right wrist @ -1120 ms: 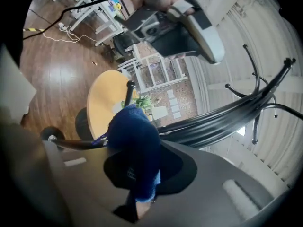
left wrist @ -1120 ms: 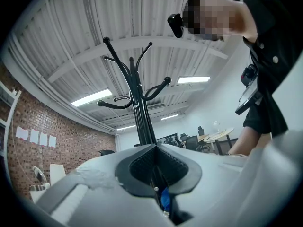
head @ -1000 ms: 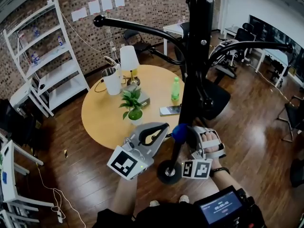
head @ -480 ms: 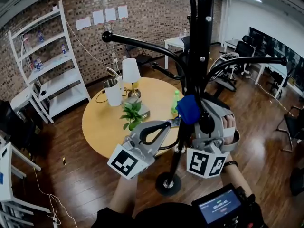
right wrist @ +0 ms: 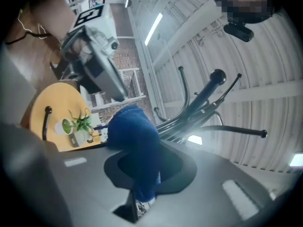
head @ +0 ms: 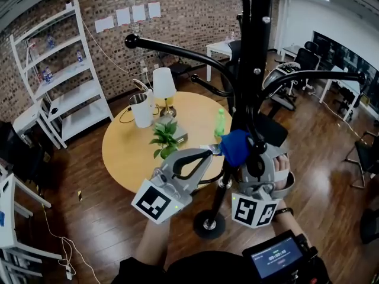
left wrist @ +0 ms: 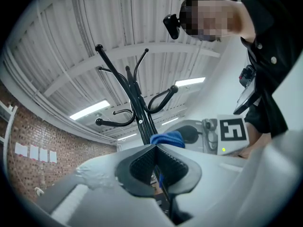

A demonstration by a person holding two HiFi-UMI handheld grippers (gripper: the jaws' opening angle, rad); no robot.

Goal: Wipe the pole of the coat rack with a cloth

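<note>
Blue cloth (head: 235, 148) clenched in the right tool (right wrist: 140, 170), held against the black coat rack pole (head: 254, 58); left tool (left wrist: 155, 167) closed, empty, just beside the pole

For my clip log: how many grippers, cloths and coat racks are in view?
Grippers: 2 (left gripper, right gripper)
Cloth: 1
Coat rack: 1
Total: 4
</note>
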